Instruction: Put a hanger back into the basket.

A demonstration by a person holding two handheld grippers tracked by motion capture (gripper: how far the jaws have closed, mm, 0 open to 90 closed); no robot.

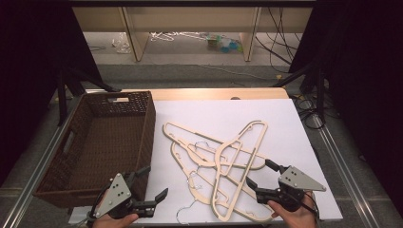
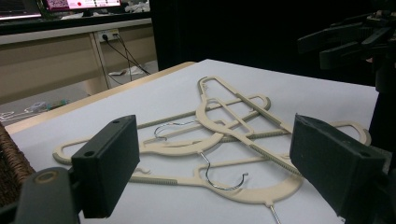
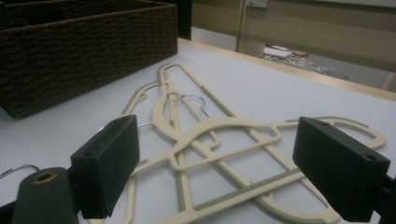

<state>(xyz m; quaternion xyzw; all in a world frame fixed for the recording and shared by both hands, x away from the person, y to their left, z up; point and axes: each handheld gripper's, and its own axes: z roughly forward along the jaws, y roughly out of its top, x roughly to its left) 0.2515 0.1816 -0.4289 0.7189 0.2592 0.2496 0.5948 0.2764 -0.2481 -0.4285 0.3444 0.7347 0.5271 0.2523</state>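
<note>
Wicker basket [image 1: 142, 124] left, hangers [image 1: 223, 161] beside, white sheet [image 1: 285, 123] right

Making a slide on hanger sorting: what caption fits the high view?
Two open hand-held grippers, left gripper and right gripper, flank tangled cream hangers beside a brown wicker basket.

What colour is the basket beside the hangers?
Dark brown woven wicker basket; clearest in the high view.

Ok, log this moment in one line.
left claw: open, empty | right claw: open, empty | hangers: piled on table | basket: left
</note>
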